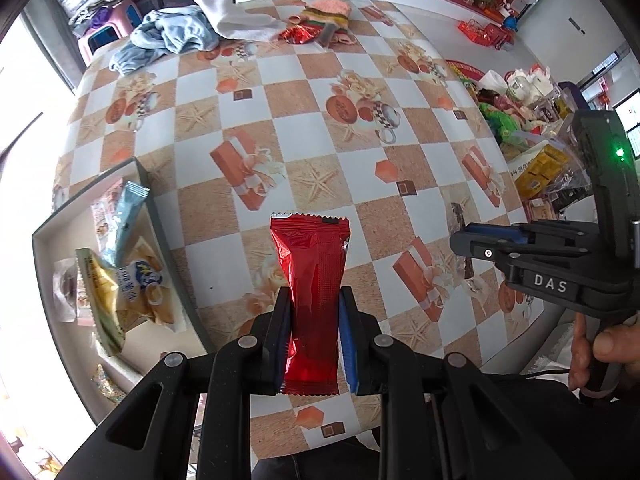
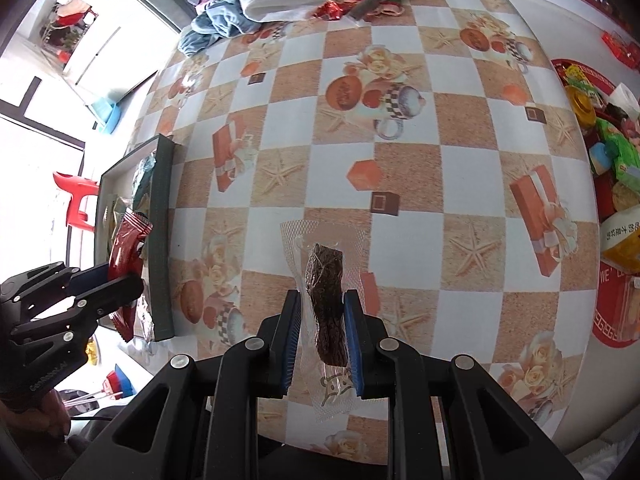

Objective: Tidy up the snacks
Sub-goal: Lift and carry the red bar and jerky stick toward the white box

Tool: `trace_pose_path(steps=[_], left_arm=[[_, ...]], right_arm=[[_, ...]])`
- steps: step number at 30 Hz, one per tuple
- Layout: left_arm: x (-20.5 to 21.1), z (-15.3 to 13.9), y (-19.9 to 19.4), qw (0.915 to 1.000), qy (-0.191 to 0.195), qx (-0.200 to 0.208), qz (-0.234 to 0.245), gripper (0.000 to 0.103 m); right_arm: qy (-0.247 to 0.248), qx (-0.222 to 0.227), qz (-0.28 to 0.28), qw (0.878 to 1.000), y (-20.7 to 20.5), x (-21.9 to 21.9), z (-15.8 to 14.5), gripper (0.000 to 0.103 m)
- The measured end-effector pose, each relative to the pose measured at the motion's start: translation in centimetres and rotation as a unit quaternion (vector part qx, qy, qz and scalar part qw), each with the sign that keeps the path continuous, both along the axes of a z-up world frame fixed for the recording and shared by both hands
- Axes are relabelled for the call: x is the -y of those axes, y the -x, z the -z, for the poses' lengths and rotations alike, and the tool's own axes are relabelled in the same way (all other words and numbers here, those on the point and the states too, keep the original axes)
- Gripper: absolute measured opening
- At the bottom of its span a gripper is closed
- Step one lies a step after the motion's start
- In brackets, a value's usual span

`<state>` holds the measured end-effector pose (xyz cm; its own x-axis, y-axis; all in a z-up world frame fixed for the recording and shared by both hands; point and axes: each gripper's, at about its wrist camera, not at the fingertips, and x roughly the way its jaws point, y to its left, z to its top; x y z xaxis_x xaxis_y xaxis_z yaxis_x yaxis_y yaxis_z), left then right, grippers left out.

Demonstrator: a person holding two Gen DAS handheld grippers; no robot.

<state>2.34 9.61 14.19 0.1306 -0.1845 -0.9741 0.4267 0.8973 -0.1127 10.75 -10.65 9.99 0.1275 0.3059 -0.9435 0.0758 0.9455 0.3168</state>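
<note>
My left gripper [image 1: 313,300] is shut on a long red foil snack packet [image 1: 314,276], held up above the checkered table [image 1: 304,128]. To its left stands a shallow grey box [image 1: 142,178] with several snack packets inside. My right gripper [image 2: 322,304] is shut on a clear packet with a dark brown snack [image 2: 326,280] in it, also lifted off the table. In the right wrist view the left gripper [image 2: 120,276] shows at the left edge with the red packet [image 2: 126,248] beside the grey box [image 2: 160,240]. In the left wrist view the right gripper [image 1: 464,238] shows at the right, held by a hand [image 1: 600,352].
Crumpled blue and white cloths [image 1: 180,34] and more snacks [image 1: 320,28] lie at the table's far edge. A red tray with packets and boxes [image 2: 616,184] stands off the table's right side. A red stool [image 2: 78,200] is on the floor to the left.
</note>
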Motion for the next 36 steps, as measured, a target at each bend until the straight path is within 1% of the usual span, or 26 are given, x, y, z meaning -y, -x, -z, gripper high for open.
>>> trace_pose_path(steps=[7,16,23,31,36], left_arm=[[-1.9,-0.6,0.0,0.9998,0.007,0.003,-0.018,0.024],[-3.8,-1.0,0.3,0.9995,0.008,0.008,-0.029,0.024],[-5.9,-1.5,0.0,0.9981,0.011,0.015,-0.058,0.024],[-8.4,-1.9,-0.3,0.996,0.005,0.023,-0.086,0.024],[-9.9,-2.6,-0.7,0.9939,-0.006,0.039,-0.103,0.024]], right_arm=[[0.003,0.001,-0.008,1.0,-0.2,-1.5,-0.2,0.023],[0.006,-0.004,-0.024,1.0,-0.2,-3.4,0.0,0.023],[0.008,-0.001,-0.048,0.999,-0.7,-5.3,-0.3,0.023],[0.01,0.005,-0.077,0.997,-1.6,-7.7,-0.6,0.023],[0.013,0.016,-0.101,0.995,-2.4,-9.3,-1.2,0.023]])
